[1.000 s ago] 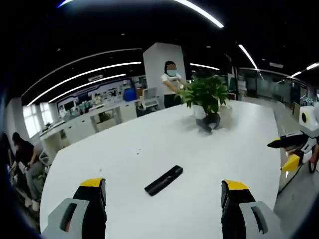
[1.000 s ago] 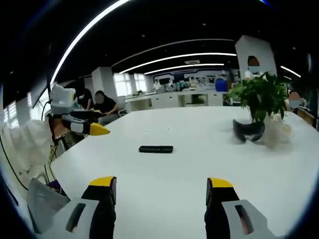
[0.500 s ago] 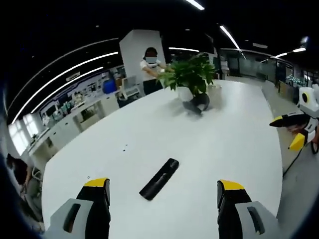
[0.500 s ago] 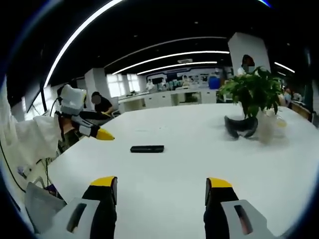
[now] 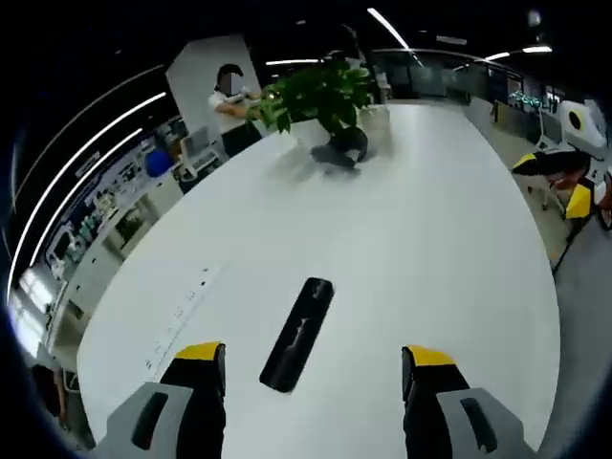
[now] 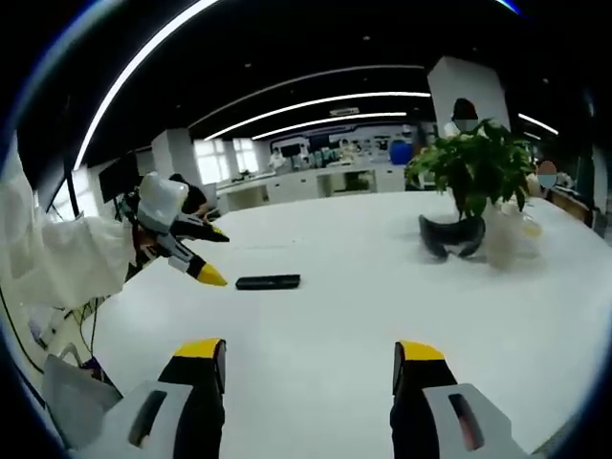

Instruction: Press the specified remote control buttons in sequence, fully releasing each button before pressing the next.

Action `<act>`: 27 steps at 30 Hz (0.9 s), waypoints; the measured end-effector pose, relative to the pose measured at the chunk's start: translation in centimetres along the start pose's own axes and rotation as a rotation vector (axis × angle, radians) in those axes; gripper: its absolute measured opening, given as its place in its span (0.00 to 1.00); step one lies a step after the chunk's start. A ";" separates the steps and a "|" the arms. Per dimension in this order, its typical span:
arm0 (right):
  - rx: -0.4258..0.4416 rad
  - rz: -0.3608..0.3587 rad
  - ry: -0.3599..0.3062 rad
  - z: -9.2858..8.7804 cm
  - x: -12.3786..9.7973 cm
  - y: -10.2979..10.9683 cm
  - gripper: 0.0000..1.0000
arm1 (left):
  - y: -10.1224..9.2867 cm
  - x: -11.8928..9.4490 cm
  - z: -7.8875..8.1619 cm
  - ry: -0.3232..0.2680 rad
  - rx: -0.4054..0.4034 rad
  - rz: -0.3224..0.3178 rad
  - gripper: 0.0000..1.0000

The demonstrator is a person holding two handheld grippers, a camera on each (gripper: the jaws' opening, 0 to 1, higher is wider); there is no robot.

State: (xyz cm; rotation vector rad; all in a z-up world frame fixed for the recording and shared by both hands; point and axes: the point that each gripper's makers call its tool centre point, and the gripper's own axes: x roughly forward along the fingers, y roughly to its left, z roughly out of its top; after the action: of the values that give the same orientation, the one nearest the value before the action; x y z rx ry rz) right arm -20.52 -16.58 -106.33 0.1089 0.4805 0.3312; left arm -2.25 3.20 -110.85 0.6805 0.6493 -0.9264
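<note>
A black remote control [image 5: 298, 333] lies flat on the white table [image 5: 430, 239], just ahead of my left gripper [image 5: 311, 368], which is open and hovers above it with nothing between its jaws. In the right gripper view the same remote [image 6: 268, 282] lies at the left of the table [image 6: 382, 316], with the left gripper [image 6: 206, 253] coming in from the left, its yellow tip close beside the remote's end. My right gripper [image 6: 311, 368] is open and empty, well short of the remote. It also appears at the right edge of the left gripper view as the right gripper [image 5: 559, 182].
A potted green plant [image 5: 320, 96] and a dark headset [image 5: 339, 148] stand at the table's far end; the same plant [image 6: 478, 167] and headset [image 6: 449, 236] are right of centre in the right gripper view. A person [image 5: 229, 96] stands behind the plant. A white sleeve [image 6: 67, 258] holds the left gripper.
The left gripper has moved forward over the table and tipped down, so the remote now lies close between its jaws. In the right gripper view the left gripper has closed in on the remote.
</note>
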 end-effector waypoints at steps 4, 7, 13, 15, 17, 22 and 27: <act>0.007 -0.003 0.005 -0.1 0.1 -0.3 0.70 | 0.5 1.7 -1.3 0.050 0.023 -0.032 0.71; 0.008 -0.006 0.010 -0.2 0.3 -0.5 0.70 | 0.7 2.7 -1.8 0.062 0.022 -0.063 0.74; 0.022 -0.010 0.022 -0.4 0.5 -0.9 0.69 | 1.3 4.3 -2.4 0.120 0.054 -0.090 0.68; 0.023 -0.011 0.026 -0.5 0.6 -1.0 0.69 | 1.9 5.2 -3.2 0.158 0.080 -0.105 0.68; 0.021 -0.012 0.029 -0.5 0.7 -1.0 0.69 | 2.2 5.6 -3.8 0.190 0.098 -0.113 0.65; 0.028 -0.017 0.036 -0.7 0.9 -1.4 0.69 | 2.8 6.6 -4.3 0.223 0.117 -0.131 0.63; 0.034 -0.025 0.041 -0.8 1.1 -1.8 0.68 | 3.0 7.5 -5.1 0.265 0.128 -0.158 0.64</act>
State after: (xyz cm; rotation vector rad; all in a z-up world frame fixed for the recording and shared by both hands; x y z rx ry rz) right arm -19.47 -17.90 -107.84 0.1295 0.5280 0.3009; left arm 2.67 4.73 -118.93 0.8844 0.8940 -1.0396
